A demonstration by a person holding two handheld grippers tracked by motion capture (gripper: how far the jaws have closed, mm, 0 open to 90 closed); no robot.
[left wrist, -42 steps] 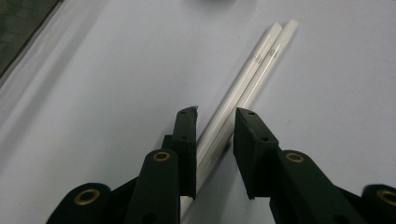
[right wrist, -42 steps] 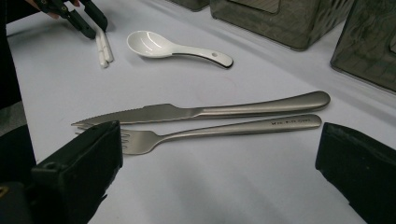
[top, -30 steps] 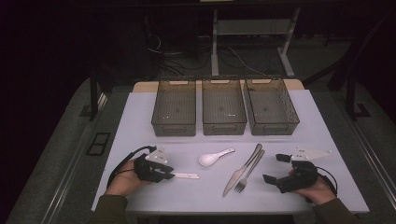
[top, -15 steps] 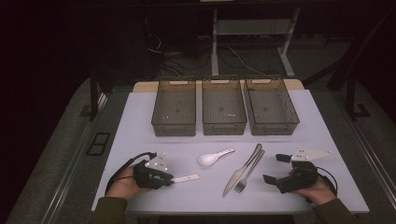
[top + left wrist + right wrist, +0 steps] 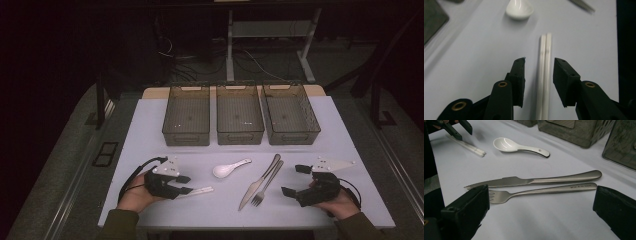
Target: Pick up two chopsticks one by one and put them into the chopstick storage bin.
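A pair of white chopsticks (image 5: 544,75) lies flat on the pale table (image 5: 150,130), side by side. My left gripper (image 5: 539,61) straddles them; its jaws have just been opening, and a gap shows on each side of the sticks. From above, the left gripper (image 5: 186,184) lies at the front left with the chopsticks (image 5: 200,191) poking out to its right. My right gripper (image 5: 295,180) rests at the front right, jaws wide open and holding nothing. Ahead of the right gripper (image 5: 541,192) lie a steel fork (image 5: 544,191) and knife (image 5: 536,180).
A white ceramic spoon (image 5: 227,170) lies mid-table between the grippers. The knife (image 5: 260,180) and fork (image 5: 267,186) lie slanted to its right. Three dark see-through bins (image 5: 186,140) (image 5: 239,139) (image 5: 292,139) stand in a row at the back.
The left gripper's jaws have spread apart around the chopsticks, which stay flat on the table. The right gripper has not moved.
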